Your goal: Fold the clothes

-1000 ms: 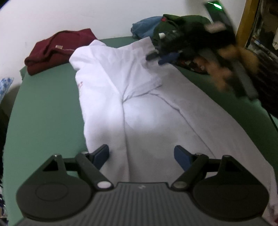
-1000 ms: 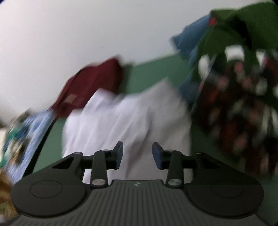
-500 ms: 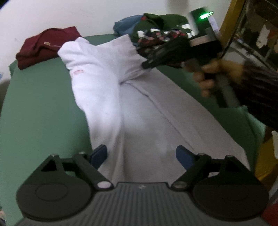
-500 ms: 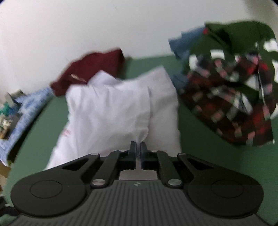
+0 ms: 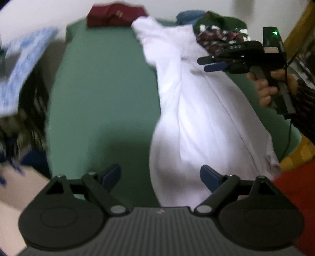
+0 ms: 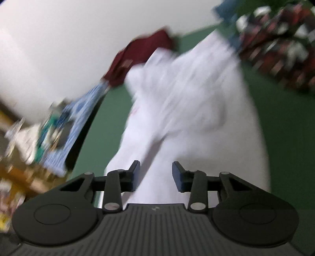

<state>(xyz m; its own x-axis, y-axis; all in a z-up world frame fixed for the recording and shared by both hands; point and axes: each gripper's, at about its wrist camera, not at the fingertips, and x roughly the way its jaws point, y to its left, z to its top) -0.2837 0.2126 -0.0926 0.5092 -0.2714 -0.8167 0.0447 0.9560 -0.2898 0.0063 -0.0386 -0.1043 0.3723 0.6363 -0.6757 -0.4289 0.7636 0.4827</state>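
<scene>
A white garment (image 5: pixel 196 110), folded lengthwise into a long strip, lies on the green worktop (image 5: pixel 102 94) and runs straight ahead of both tongs. The left tongs (image 5: pixel 160 175) hang spread wide over its near end, gripping nothing; their right finger sits above the cloth and their left finger above bare green surface. The right tongs (image 6: pixel 155 175) are parted to a moderate gap, empty, low over the white cloth just ahead of them. In the left wrist view the right tongs (image 5: pixel 206 64) reach in from the right above the far part of the garment, held by a hand (image 5: pixel 273 90) in a dark striped sleeve.

Beyond the far end of the garment sits a folded maroon garment (image 5: pixel 116 16) against the wall. To the right of it is a heap of clothes: a plaid red-and-black piece (image 5: pixel 218 38) under a dark green one (image 5: pixel 224 20), with something blue (image 5: pixel 189 15) behind. Left of the left tongs, past the worktop's edge, a blue-and-white patterned cloth (image 5: pixel 25 65) shows, too blurred to name more closely.

Half a second ago the right tongs were pinched shut on a fold of the white cloth; they have since let go and opened. The left tongs have swung leftward, with their wide gap unchanged.
</scene>
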